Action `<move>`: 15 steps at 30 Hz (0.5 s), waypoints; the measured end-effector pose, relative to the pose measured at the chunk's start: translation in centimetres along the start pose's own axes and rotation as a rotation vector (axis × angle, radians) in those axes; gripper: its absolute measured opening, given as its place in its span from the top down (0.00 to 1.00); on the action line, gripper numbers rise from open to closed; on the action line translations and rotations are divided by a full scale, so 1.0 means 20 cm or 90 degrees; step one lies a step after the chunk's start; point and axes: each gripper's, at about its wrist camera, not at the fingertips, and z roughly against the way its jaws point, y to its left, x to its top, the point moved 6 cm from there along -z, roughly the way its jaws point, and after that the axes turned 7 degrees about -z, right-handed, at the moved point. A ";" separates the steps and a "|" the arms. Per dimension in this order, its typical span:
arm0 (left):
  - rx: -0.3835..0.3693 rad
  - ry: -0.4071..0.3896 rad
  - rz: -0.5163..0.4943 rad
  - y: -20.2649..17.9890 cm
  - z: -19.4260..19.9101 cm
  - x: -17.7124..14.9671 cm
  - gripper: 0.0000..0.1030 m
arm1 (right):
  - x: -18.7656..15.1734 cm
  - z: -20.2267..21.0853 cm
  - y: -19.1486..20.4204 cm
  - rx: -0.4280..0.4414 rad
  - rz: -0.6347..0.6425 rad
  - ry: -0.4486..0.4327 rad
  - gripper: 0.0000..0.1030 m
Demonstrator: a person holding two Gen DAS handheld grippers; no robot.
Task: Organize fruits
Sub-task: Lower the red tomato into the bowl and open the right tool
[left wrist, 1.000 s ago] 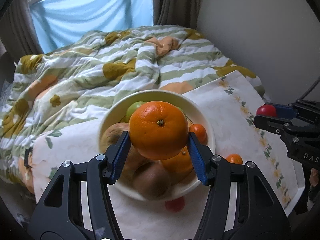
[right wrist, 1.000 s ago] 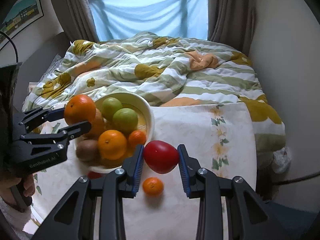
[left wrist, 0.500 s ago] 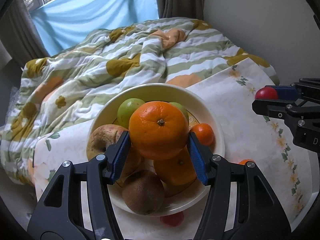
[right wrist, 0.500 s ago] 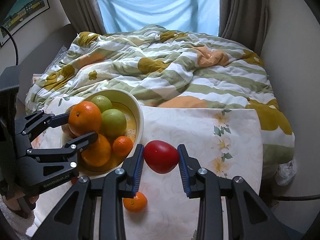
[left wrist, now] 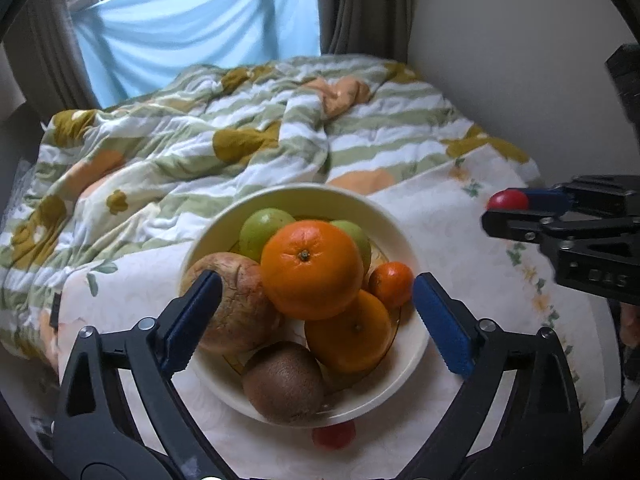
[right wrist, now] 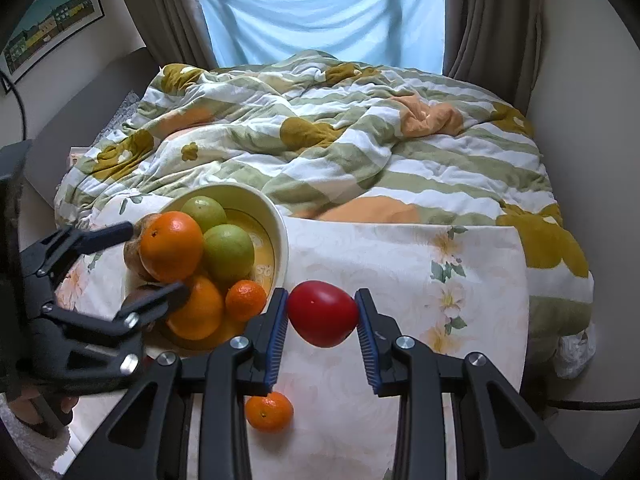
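- Two grippers are in view. The left gripper is spread wide, its blue pads clear of the big orange on both sides.
- That orange sits on top of the pile in the cream bowl — over another orange, a kiwi, two green fruits and a small mandarin.
- The right gripper clamps a red tomato, held just right of the bowl above the flowered cloth.
- A loose mandarin lies on the cloth near the right gripper.

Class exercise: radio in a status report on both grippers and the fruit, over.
Left gripper open, big orange atop the bowl pile. Right gripper shut on red fruit, beside the bowl. Small orange loose on the cloth; path clear.
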 end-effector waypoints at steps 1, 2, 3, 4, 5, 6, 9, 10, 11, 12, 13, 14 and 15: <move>-0.001 -0.001 0.002 0.01 0.01 0.00 0.01 | 0.01 0.00 0.01 0.002 0.002 -0.001 0.70; 0.000 0.000 0.004 0.01 0.03 0.00 0.01 | 0.02 0.00 0.01 0.005 0.004 -0.002 0.70; 0.001 0.000 0.006 0.02 0.04 0.00 0.01 | 0.02 0.00 0.02 0.010 0.007 -0.002 0.70; 0.000 0.000 0.011 0.03 0.05 0.00 0.01 | 0.03 0.00 0.03 0.016 0.012 -0.003 0.70; -0.001 0.000 0.015 0.04 0.07 -0.01 0.01 | 0.04 0.01 0.03 0.021 0.016 -0.004 0.70; 0.000 0.000 0.020 0.05 0.09 -0.01 0.01 | 0.05 0.01 0.05 0.029 0.022 -0.005 0.70; 0.002 0.002 0.034 0.08 0.13 -0.02 0.00 | 0.08 0.00 0.08 0.050 0.044 -0.005 0.70; 0.003 0.003 0.037 0.09 0.14 -0.03 0.00 | 0.08 -0.01 0.10 0.061 0.051 -0.003 0.70; 0.006 0.005 0.039 0.10 0.15 -0.04 0.00 | 0.09 -0.02 0.11 0.069 0.055 -0.002 0.70; 0.011 0.007 0.042 0.11 0.16 -0.05 0.00 | 0.09 -0.04 0.12 0.078 0.061 0.000 0.70; 0.015 0.008 0.045 0.11 0.16 -0.06 0.00 | 0.10 -0.05 0.13 0.083 0.066 0.002 0.70; 0.019 0.009 0.050 0.12 0.16 -0.07 0.00 | 0.10 -0.07 0.14 0.088 0.073 0.004 0.70; 0.020 0.010 0.057 0.13 0.16 -0.08 0.00 | 0.10 -0.09 0.15 0.095 0.081 0.006 0.70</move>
